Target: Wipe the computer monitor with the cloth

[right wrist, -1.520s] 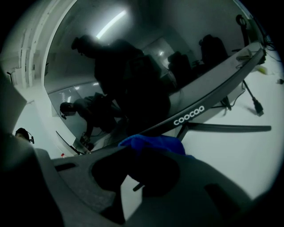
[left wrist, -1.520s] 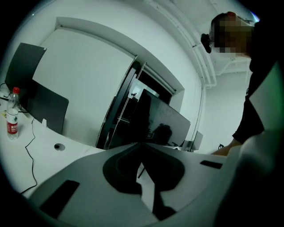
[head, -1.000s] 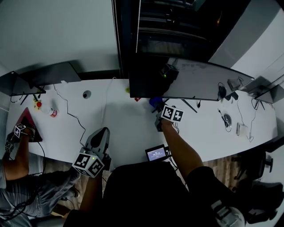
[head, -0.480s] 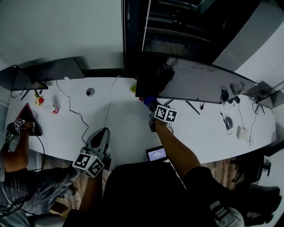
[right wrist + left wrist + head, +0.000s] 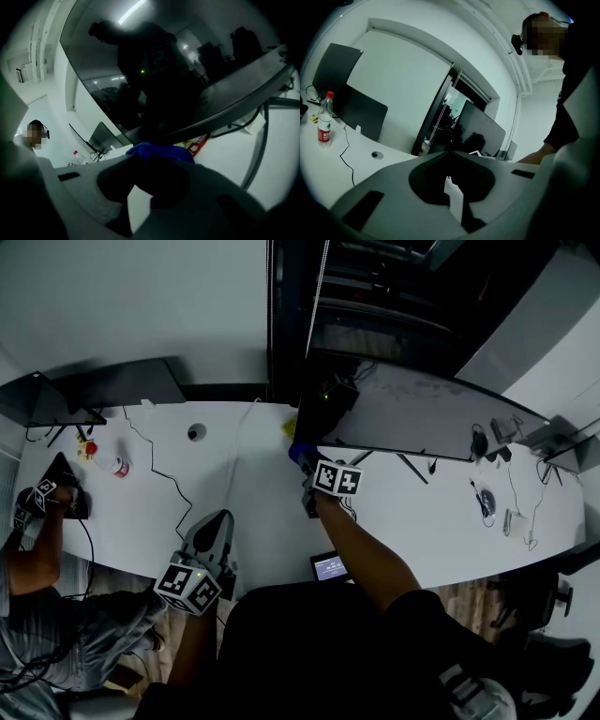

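Two grippers [image 5: 215, 524] [image 5: 307, 480], one cloth [image 5: 161, 151].

In right tongs [image 5: 159, 165]: cloth [image 5: 161, 151], at lower left corner of monitor [image 5: 154, 61]. Behind and right of those tongs: monitor, on worktop [image 5: 253, 484]. Well left of them and nearer the person: left tongs [image 5: 214, 529], over worktop's front edge. Far left of both tongs: bottle [image 5: 111, 466], on worktop. Between bottle and left tongs: cable [image 5: 155, 486]. Just before right tongs, at front edge: small screen [image 5: 327, 567].
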Demonstrator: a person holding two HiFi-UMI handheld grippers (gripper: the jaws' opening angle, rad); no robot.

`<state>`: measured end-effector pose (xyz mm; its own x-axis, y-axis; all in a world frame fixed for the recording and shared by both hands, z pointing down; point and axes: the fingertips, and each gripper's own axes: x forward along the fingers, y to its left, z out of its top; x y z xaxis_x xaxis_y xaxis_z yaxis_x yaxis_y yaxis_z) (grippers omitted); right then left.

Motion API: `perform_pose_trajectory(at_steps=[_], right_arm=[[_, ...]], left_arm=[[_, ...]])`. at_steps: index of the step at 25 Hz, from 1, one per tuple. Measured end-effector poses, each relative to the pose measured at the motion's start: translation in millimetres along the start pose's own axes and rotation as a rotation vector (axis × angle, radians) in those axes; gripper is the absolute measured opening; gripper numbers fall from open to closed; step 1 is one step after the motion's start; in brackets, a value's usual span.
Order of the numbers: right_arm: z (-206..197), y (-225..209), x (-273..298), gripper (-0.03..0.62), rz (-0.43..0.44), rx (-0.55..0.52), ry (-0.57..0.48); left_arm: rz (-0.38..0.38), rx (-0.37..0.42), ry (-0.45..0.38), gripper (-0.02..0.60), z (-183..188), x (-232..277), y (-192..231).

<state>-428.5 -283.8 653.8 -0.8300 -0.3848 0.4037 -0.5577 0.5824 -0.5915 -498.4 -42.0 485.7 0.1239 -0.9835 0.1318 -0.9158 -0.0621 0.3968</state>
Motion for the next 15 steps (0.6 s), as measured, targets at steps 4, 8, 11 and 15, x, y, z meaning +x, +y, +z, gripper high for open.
perform_pose_trajectory(at_steps=[4,8,11,15], right_arm=[[-4.5,12.9,9.5,0.058,0.022,-0.007,0.019],[-5.9,21.7,17.0,0.058,0.034,0.007,0.022],[-6.0,30.3,21.9,0.058,0.050,0.014,0.024],[-1.2,39.7,22.1,0.058,0.072,0.016,0.002]], left_arm=[[0.016,-0.001,-0.020,-0.006,2.5,-3.8,4.0],[0.030,-0.011,-0.033,-0.006,1.1,-8.3,7.2],[0.039,-0.017,-0.029,-0.006,-3.8,-11.9,8.9],[0.052,-0.019,-0.032,-0.006,-5.0,-15.5,9.3]])
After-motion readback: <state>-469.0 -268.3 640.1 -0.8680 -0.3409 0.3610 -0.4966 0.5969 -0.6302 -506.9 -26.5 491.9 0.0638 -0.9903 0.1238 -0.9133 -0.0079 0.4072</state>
